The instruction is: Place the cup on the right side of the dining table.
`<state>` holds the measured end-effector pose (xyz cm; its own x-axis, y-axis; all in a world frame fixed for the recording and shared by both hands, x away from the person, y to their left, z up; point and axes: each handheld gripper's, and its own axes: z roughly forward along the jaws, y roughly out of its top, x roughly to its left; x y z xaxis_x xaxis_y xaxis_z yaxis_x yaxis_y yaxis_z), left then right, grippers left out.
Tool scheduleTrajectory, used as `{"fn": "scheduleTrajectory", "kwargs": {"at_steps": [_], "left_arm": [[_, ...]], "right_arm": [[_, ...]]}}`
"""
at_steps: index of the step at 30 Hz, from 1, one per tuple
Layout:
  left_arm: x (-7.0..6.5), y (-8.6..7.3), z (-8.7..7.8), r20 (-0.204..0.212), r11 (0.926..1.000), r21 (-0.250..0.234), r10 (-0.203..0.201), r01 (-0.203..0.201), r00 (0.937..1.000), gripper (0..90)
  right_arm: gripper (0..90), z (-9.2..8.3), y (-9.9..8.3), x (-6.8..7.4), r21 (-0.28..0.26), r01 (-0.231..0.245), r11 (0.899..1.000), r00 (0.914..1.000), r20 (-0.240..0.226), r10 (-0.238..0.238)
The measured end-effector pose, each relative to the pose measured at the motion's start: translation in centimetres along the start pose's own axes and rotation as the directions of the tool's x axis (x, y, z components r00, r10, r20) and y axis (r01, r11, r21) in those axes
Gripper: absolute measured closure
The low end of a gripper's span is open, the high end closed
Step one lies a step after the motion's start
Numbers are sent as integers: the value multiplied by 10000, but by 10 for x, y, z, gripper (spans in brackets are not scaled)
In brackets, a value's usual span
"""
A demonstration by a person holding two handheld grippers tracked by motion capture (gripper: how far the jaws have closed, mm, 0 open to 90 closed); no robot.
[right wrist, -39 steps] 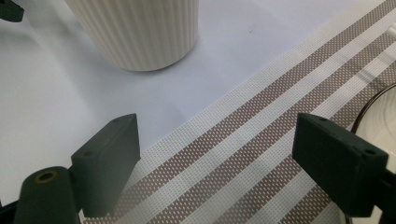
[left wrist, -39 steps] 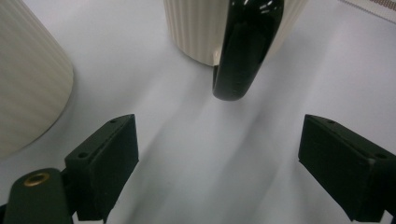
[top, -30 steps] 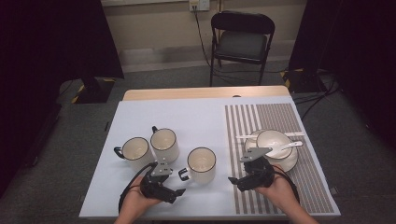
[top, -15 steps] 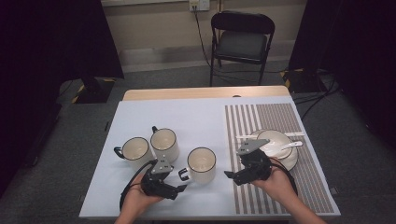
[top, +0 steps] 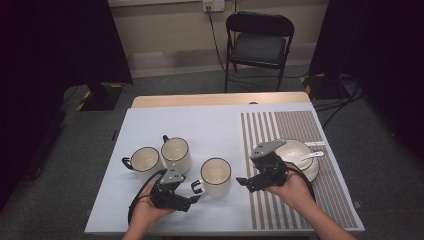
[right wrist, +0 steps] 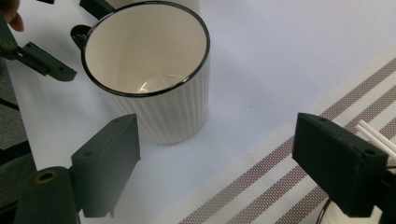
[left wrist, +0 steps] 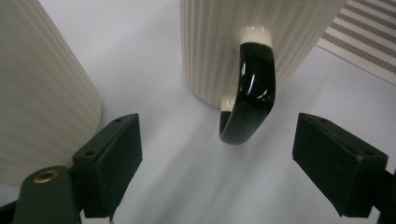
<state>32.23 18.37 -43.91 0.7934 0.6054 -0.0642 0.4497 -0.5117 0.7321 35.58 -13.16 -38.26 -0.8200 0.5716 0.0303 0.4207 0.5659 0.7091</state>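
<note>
On white table (top: 150, 125), near front edge: ribbed cream mug (top: 216, 176), black rim, upright, handle (left wrist: 247, 88) toward left gripper (top: 192, 192). Left gripper jaws spread wide, handle between them, untouched. Right gripper (top: 242, 181) just beside mug's other side, over striped placemat (top: 300, 125) edge, jaws spread, nothing grasped.

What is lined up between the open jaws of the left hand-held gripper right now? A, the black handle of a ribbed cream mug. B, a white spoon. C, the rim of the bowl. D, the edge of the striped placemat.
A: in the left gripper view the mug's black handle stands ahead between the open jaws of the left hand-held gripper, untouched by either; the high view shows that gripper aimed at the nearest mug.
</note>
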Motion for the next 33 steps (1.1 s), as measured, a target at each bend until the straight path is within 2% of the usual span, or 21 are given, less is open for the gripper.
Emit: {"fn": "scheduleTrajectory", "kwargs": {"at_steps": [3,11,17,19,25,28,30,33], "left_arm": [[0,2,-1,-44,9999,-109,15,-16,10000,172],[0,3,-3,-104,9999,-21,-110,110,9999,301],[0,3,-4,-233,9996,-107,-248,246,9994,359],[1,3,-5,-243,9998,-66,-181,180,9995,374],[2,2,-6,-277,9991,-141,-404,401,9988,425],[1,2,-5,-267,9989,-189,-442,437,9987,434],[-1,2,-5,-397,9993,-155,-347,341,9986,437],[-3,3,-5,-612,9994,-200,-306,294,9977,445]], "right_arm": [[142,1,4,-1,-56,-81,10000,9998,-191,80],[137,3,14,-1,-12,-289,9996,9985,-462,289],[134,5,22,-1,52,-378,9993,9988,-307,380],[133,6,24,-2,105,-488,9988,9982,-330,491],[136,11,30,-4,254,-578,9980,9982,-173,582],[143,14,33,-4,415,-682,9968,9973,-255,693],[161,16,35,-3,443,-637,9970,9974,-298,651],[189,20,38,-4,623,-876,9942,9955,-320,897]]}}
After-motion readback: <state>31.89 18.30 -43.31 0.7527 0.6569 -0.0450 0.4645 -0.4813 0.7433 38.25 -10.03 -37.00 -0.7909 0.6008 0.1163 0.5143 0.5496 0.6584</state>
